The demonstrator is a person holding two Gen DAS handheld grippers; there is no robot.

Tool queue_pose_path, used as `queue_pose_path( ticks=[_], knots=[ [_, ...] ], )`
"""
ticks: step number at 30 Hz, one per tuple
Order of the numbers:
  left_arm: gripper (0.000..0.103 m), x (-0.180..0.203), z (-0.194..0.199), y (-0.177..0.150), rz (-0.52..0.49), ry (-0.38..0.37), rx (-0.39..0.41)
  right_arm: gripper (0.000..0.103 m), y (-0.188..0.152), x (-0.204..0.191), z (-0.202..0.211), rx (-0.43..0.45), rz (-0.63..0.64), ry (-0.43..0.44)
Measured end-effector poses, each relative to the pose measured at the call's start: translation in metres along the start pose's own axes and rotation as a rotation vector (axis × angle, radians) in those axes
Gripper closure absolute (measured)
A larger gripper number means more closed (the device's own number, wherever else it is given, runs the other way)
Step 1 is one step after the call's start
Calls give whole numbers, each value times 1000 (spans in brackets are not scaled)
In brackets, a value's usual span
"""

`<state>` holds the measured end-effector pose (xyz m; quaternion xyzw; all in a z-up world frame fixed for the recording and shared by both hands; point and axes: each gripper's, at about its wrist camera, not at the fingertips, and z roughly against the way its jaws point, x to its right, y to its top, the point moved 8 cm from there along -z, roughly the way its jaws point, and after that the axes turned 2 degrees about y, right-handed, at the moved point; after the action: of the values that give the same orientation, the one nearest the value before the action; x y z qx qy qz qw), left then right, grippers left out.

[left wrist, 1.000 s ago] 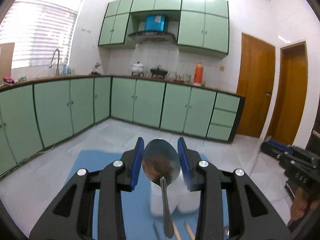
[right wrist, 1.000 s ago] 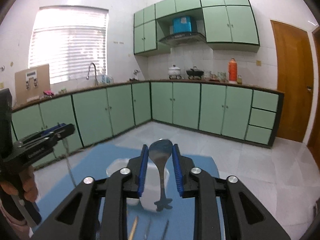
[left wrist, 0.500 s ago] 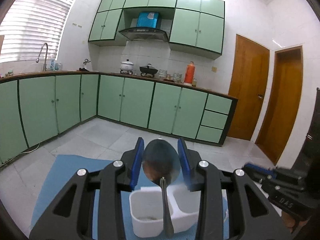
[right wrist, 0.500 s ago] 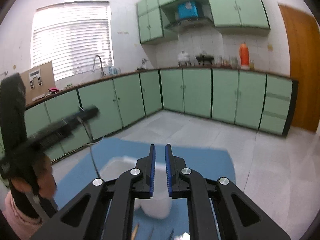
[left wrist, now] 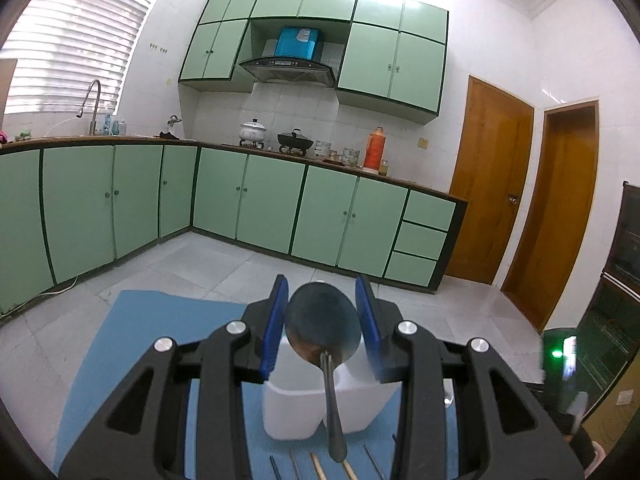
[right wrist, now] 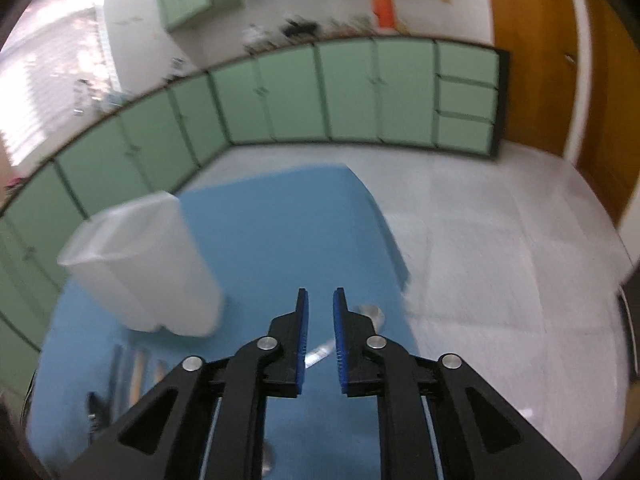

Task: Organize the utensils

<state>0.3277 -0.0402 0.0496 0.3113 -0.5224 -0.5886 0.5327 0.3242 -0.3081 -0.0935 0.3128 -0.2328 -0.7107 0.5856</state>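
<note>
My left gripper is shut on a metal spoon, bowl up between the blue pads, handle hanging down over a white two-compartment holder on a blue mat. My right gripper is empty with a narrow gap between its pads, tilted down over the mat. A metal spoon lies on the mat just under its tips. The holder stands to its left. Chopsticks and other utensils lie in front of the holder.
Chopsticks and thin utensils lie on the mat near me in the left view. Green kitchen cabinets run along the back wall and wooden doors stand to the right. The mat's right edge borders grey floor tiles.
My right gripper no longer holds its spoon; it closed, then tilted down and right over the mat and parted slightly. My left gripper keeps its spoon and has shifted over the holder.
</note>
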Motion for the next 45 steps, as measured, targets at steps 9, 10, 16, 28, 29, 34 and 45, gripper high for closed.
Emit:
queue_pose_path(
  ticks=[9,10,16,28,29,34,45],
  knots=[
    [69,-20,2,-19,10,39,-42,68,-16,29,-51,-131,-171,-85],
    [69,-23,0,-20,11,42,-45,68,-15,30,-55,-139,-186,-82],
    [69,-36,-6,-25,23,53,-52,68,-18,30,-71,-167,-224,-111],
    [69,-32,-10,-29,20,41,-48,68,-13,17,-87,-122,-155,-226],
    [69,-32,-10,-29,18,39,-49,68,-12,17,-87,-120,-153,-230],
    [69,-33,-11,-30,18,37,-51,72,-17,17,-80,-114,-171,-242],
    [69,-37,-9,-27,23,47,-58,75,-5,5,-54,-9,-147,-138]
  ],
)
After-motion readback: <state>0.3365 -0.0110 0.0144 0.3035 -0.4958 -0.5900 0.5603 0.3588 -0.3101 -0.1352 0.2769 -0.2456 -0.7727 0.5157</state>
